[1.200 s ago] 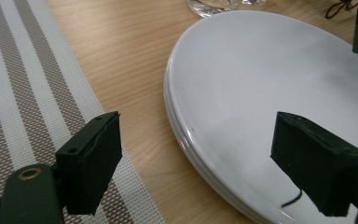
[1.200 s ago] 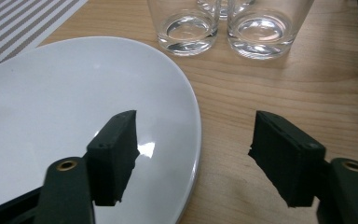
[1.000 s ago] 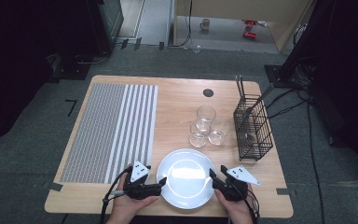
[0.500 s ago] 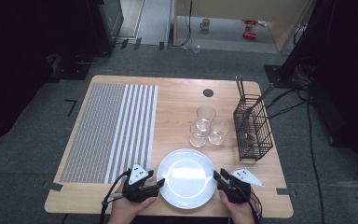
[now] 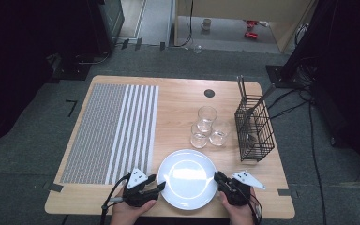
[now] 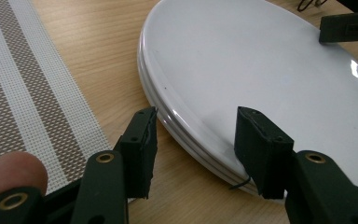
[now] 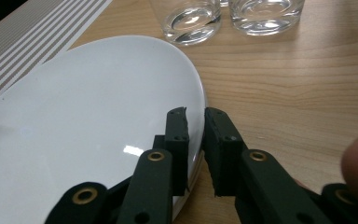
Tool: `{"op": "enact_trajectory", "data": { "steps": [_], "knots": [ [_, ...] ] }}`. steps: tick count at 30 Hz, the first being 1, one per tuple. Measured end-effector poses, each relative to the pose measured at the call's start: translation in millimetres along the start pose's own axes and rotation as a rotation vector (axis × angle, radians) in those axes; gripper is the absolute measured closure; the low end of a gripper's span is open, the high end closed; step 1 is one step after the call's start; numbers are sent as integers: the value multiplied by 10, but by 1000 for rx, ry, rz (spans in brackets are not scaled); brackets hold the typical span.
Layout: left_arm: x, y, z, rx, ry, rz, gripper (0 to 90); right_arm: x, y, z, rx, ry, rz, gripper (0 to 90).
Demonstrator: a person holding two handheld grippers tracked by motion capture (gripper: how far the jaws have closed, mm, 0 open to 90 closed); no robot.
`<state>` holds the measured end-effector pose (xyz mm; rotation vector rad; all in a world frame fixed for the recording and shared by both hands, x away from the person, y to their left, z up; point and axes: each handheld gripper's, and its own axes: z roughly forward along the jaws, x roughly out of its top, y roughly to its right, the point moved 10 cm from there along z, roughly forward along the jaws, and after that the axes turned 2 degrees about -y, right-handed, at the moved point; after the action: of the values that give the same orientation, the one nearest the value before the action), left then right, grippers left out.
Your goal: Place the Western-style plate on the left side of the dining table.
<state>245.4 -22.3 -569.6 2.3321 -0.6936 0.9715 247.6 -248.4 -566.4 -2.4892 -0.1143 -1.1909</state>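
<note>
From the high view, the white plate (image 5: 187, 178) lies between the left gripper (image 5: 158, 186) and the right gripper (image 5: 217, 177), each at its rim. In the left gripper view, the jaws have just been closing and straddle the plate's near rim with a gap, not yet pressing it. In the right gripper view, the jaws have just been closing and pinch the plate's rim, with two glasses (image 7: 186, 18) beyond them.
</note>
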Motion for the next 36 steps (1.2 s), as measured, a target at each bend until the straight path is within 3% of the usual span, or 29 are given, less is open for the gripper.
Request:
{"op": "enact_trajectory", "data": {
  "steps": [23,28,36],
  "knots": [
    [-19,16,14,-35,0,-7,504,11,-29,-8,20,32,28,824],
    [-21,19,15,-56,-8,-33,484,10,-76,-3,47,36,28,824],
    [-21,20,18,-61,-12,-41,473,1,-100,5,55,34,25,810]
  ]
}}
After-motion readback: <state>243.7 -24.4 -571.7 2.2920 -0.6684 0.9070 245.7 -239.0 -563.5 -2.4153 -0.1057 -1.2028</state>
